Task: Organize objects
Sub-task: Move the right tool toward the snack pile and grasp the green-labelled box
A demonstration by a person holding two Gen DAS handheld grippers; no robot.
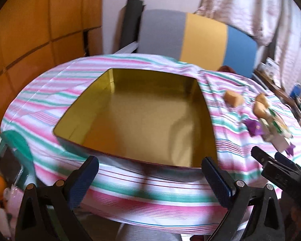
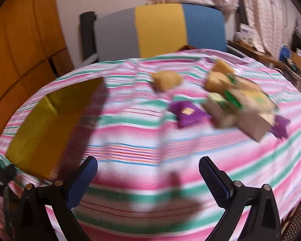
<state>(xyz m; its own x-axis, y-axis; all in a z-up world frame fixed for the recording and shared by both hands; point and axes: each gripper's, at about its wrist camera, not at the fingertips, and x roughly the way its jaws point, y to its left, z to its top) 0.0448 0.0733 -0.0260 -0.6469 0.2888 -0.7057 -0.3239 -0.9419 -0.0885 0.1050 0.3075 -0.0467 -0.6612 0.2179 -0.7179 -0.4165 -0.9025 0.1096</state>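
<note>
Basically nothing sorted yet: the pink, green and white striped tablecloth (image 1: pixel 150 198) covers the whole table, and the big open square tin with a gold-coloured inside (image 1: pixel 138 120) sits on the left part of it with nothing inside that I can see. Its open mouth faces straight up; it looks roughly square, so no clear long axis. Everything to be organized lies on the cloth to the tin's right, well apart from it: a heap of pale cardboard packets with green print (image 2: pixel 248 108), whose long sides seem to run diagonally away to the right, though blur makes that unsure; two crinkly purple wrappers (image 2: pixel 187 114), one just left of the heap and one at its far right end; and a few small tan lumps (image 2: pixel 166 80) behind. So all moves are still left, I judge. The left gripper (image 1: pixel 150 172) hangs over the tin's near rim, jaws wide apart, nothing between them. The right gripper (image 2: pixel 148 174) is over bare cloth, jaws equally wide and empty.
</note>
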